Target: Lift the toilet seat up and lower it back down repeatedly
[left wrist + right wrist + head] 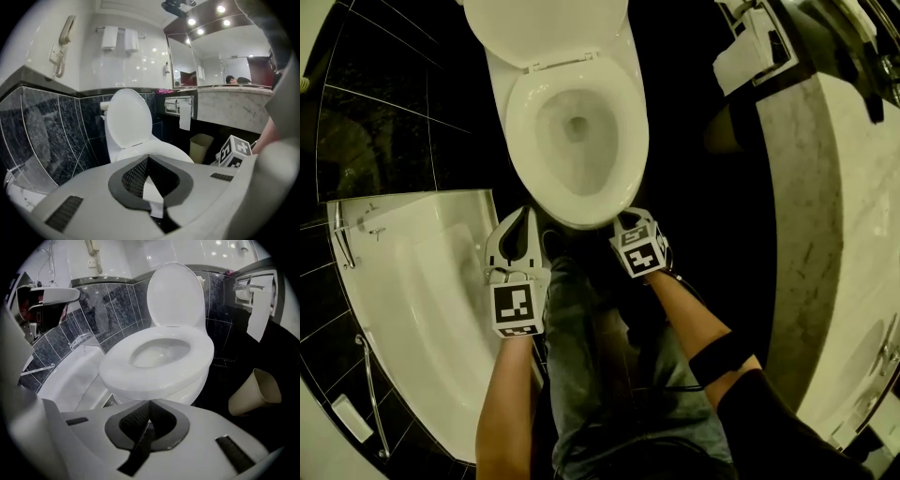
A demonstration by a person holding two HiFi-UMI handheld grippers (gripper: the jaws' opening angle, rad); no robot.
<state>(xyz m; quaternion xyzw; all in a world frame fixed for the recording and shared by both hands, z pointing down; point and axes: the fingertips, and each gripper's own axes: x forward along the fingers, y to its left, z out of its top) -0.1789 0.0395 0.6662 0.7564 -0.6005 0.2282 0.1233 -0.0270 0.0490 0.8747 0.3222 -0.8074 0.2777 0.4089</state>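
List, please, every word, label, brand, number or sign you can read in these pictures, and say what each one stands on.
None: no view shows any legible text.
The marker cubes carry black-and-white square patterns, not words or numbers.
The toilet and the wall phone show no readable brand or label.
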